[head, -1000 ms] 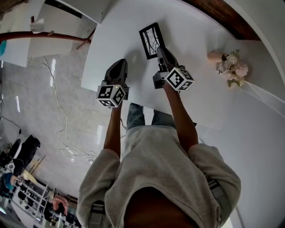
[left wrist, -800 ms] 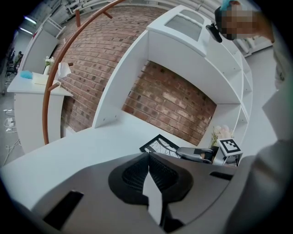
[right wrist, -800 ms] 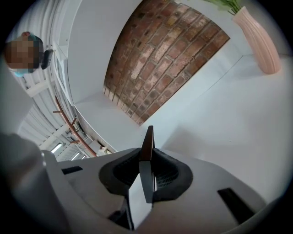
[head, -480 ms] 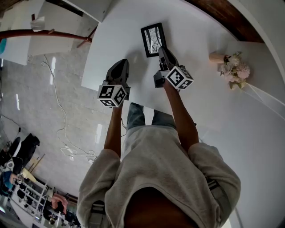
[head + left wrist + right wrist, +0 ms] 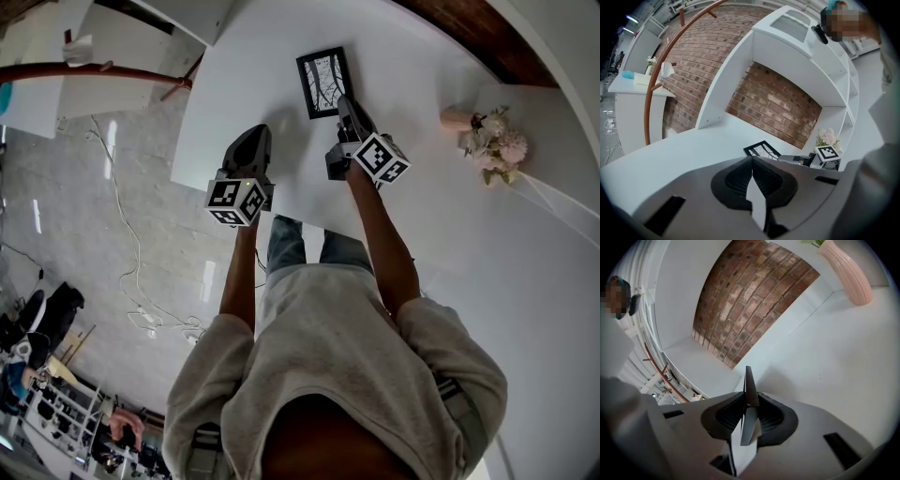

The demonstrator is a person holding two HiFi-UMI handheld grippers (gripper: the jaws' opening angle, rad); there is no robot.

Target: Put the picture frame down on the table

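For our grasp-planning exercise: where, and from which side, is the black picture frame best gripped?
Take the picture frame by its near short edge, from the person's side, jaws across its thickness: it is thin and lies nearly flat, so only an edge fits. The right hand-held gripper pinches it there.

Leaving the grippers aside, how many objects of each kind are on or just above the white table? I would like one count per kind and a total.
picture frame: 1
pink vase: 1
bunch of flowers: 1
Total: 3
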